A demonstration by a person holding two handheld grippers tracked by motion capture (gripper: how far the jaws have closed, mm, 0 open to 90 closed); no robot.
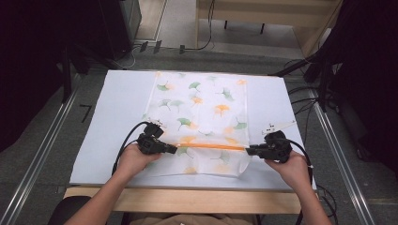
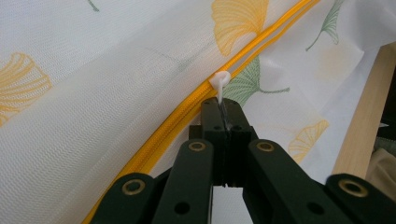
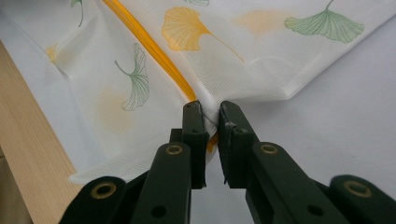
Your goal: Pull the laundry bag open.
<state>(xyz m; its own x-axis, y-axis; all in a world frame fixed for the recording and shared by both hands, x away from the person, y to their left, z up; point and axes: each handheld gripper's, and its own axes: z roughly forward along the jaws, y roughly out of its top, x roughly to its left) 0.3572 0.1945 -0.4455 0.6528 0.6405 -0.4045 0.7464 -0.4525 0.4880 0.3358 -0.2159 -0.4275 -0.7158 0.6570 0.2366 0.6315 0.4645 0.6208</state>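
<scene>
A white mesh bag printed with green and orange ginkgo leaves lies flat on the white table cover. An orange zipper runs across its near part. My left gripper is at the zipper's left end, shut on the small white zipper pull, which sticks out beyond its tips. The zipper runs diagonally past them. My right gripper is shut on the bag's right edge, where the zipper ends. Fabric is pinched between its tips and lifted slightly.
The wooden table edge runs along the near side. Cables trail on the floor to the right, and metal rails flank the table. Dark equipment stands at the back left. Bare cover lies on both sides of the bag.
</scene>
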